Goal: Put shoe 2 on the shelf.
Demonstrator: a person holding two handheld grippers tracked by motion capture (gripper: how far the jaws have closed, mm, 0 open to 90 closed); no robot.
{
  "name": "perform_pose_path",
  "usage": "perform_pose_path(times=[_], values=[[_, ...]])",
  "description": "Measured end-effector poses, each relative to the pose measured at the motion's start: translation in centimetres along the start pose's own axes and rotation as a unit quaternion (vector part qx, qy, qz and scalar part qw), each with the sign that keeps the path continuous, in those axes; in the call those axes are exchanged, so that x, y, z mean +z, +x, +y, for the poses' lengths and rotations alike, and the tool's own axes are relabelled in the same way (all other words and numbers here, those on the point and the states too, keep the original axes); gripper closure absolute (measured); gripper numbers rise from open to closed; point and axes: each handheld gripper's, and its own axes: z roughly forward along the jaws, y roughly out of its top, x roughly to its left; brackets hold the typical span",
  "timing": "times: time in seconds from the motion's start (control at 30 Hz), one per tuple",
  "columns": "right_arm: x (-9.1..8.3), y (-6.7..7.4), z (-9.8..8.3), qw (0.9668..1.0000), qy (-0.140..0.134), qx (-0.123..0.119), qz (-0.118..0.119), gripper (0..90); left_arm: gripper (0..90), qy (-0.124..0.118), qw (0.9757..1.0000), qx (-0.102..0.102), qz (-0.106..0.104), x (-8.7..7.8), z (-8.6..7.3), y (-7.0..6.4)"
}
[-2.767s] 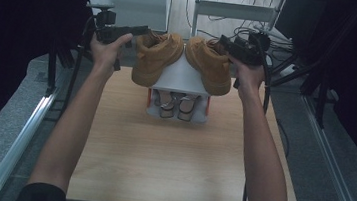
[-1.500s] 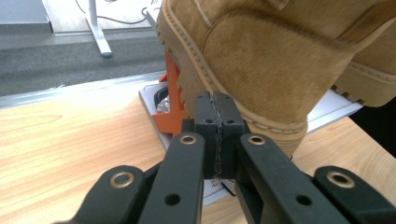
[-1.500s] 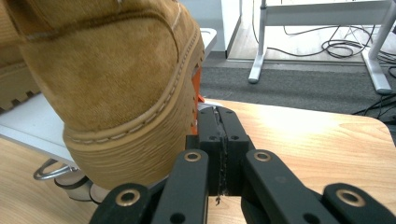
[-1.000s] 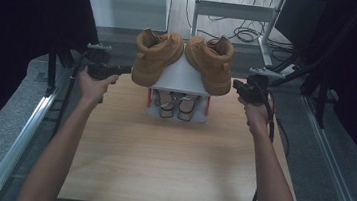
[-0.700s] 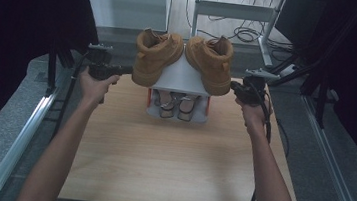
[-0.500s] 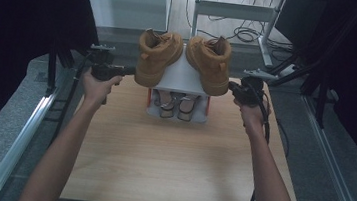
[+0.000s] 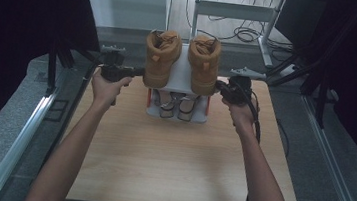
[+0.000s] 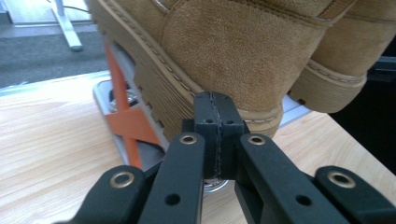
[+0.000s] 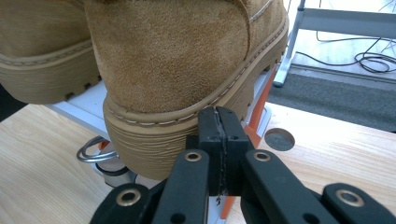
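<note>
Both grippers, left gripper (image 7: pixel 137 71) and right gripper (image 7: pixel 220 87), fingers pressed together empty, nudge the boots' heels; push left boot (image 7: pixel 162 58) and right boot (image 7: pixel 204 64) evenly, keeping them square on the rack (image 7: pixel 178 111) at frame centre.

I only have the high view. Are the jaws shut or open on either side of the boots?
Observer: Left gripper is shut, pads together with nothing between them, tip at the left boot heel sole.
Operator: And the right?
Observer: Right gripper is likewise shut on nothing, tip against the right boot heel sole.
Operator: What's under the rack shelf?
Observer: An orange cross brace on the rack side, and a metal ring underneath.
</note>
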Motion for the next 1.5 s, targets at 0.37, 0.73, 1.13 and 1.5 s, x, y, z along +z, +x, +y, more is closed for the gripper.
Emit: perform_pose_path(times=[0.37,0.73,1.13,1.5], values=[[0.4,0.5,-0.1,0.9999,-0.006,0.006,0.009,89.7,90.0,-0.002,0.9997,-0.009,-0.02,1.0,0.1,-0.7],[0.6,0.3,-0.1,0.9998,-0.015,-0.001,0.012,89.7,90.0,-0.019,0.9996,-0.012,-0.016,0.5,0.6,0.2],[5.6,-3.7,2.0,0.9994,-0.01,0.032,-0.01,89.7,90.0,-0.007,0.9986,-0.025,0.045,4.0,3.8,3.3],[7.1,-4.1,2.6,0.9998,-0.009,0.016,0.001,89.8,90.0,0.01,0.9986,-0.023,0.047,5.6,4.3,3.5]])
